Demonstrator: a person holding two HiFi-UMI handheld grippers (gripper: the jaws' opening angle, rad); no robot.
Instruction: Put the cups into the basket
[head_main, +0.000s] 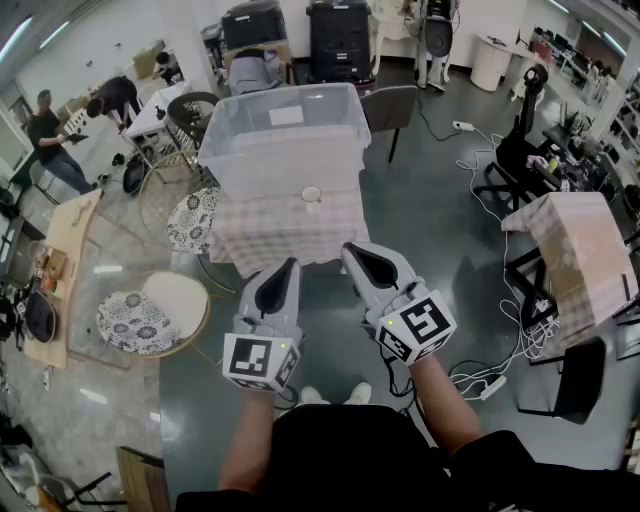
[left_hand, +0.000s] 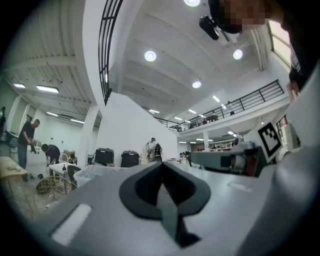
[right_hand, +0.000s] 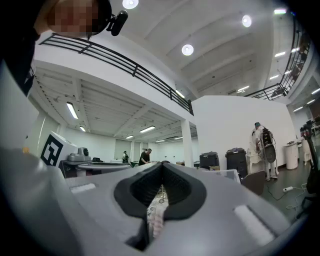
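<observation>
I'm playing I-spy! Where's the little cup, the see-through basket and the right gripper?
cup (head_main: 311, 193): head view, its round top.
see-through basket (head_main: 262, 152): head view, its front wall.
right gripper (head_main: 353, 251): head view, tip of its shut jaws.

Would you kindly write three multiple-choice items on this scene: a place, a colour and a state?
1. The cup stands
A) on the floor
B) on the cloth before the basket
C) on a chair

2. The basket is
A) black
B) clear
C) red

3. The left hand-held gripper and the right hand-held gripper are
A) both shut, empty
B) both wide open
C) each on a cup

Answers:
1 B: it sits on the cloth, outside the basket.
2 B: its walls are see-through.
3 A: both pairs of jaws meet on nothing.
</observation>
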